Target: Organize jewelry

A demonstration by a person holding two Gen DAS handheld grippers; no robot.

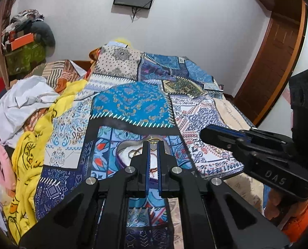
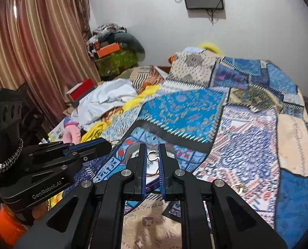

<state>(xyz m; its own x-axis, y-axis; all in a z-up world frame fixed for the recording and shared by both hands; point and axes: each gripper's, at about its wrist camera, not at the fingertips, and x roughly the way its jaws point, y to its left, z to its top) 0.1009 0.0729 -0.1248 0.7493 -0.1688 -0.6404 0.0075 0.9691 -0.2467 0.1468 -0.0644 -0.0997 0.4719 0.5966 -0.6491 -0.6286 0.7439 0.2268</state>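
Two rings pinched over the jewelry dish on the bed

My right gripper (image 2: 153, 155) has its jaws clamped on a squarish gold ring (image 2: 152, 155); my left gripper (image 1: 153, 145) likewise pinches a small gold ring (image 1: 153, 139). Both hang just above the round dish (image 1: 123, 148) on the patchwork bedspread (image 1: 131, 101). I judge the rings light, rigid, slick; grip across the band. Another ring (image 2: 238, 187) lies loose on the spread.

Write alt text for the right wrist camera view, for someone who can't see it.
The right claw pinches a small silver ring above a round jewelry dish on a blue patchwork bedspread. The left claw reaches in from the left holding a small gold ring; clothes pile up behind.
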